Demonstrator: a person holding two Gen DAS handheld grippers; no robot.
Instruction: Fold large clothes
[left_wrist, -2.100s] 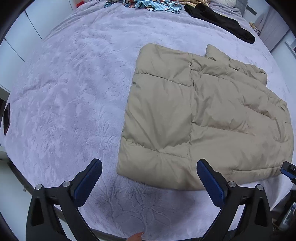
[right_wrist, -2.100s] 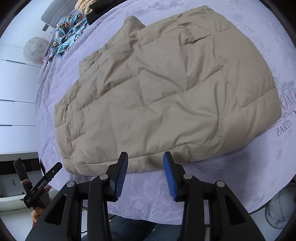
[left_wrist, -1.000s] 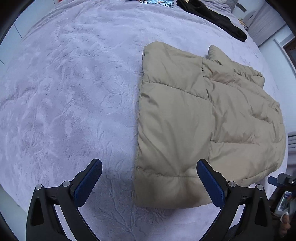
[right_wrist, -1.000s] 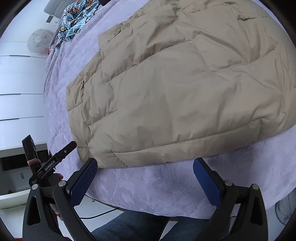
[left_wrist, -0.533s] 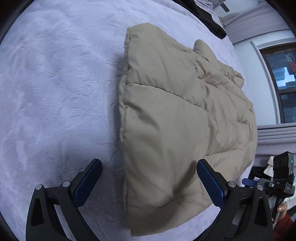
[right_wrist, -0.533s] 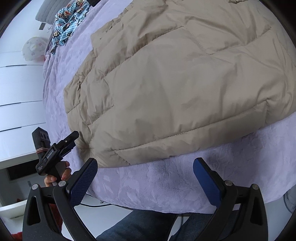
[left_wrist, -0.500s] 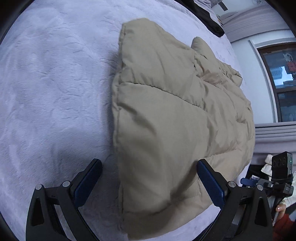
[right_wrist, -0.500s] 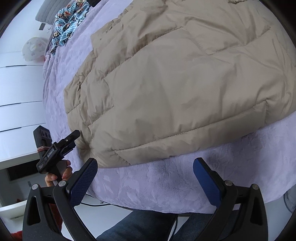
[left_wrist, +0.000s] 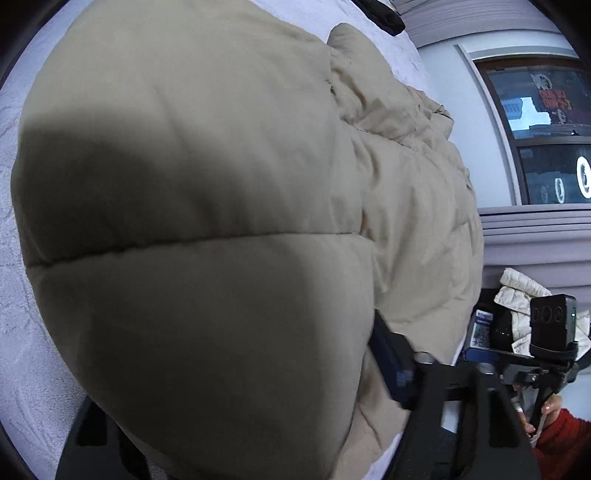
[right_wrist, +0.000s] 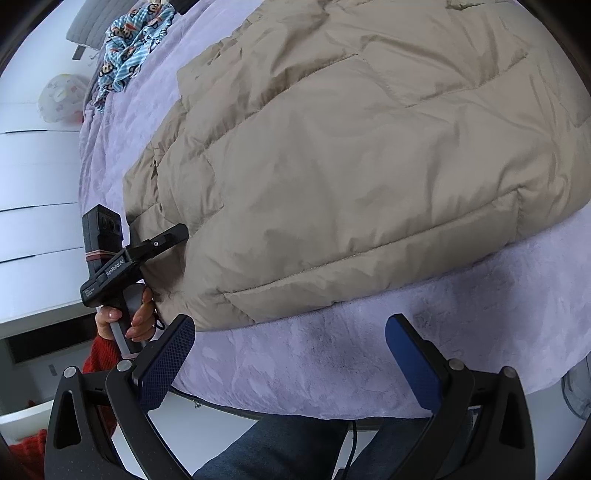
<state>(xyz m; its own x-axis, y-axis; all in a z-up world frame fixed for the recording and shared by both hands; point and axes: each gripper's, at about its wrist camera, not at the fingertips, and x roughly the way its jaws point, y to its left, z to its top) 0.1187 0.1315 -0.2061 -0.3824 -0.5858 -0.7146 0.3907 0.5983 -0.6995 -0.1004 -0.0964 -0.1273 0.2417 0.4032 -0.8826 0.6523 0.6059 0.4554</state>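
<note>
The beige jacket (right_wrist: 354, 177) is seen as a matt, finely woven cloth, puffed with padding and crossed by stitched quilting seams, with soft creases over its panels. The lilac bedspread (right_wrist: 332, 354) beneath it is shown as a plush, velvety fabric embossed with a leafy pattern, while the patterned garment (right_wrist: 129, 44) at the far end appears as thin printed cloth. The right gripper (right_wrist: 290, 354) is made of matt black plastic with small bright metal screws, and its fingers (right_wrist: 168, 363) are faced with dark blue pads of finely dimpled texture.
</note>
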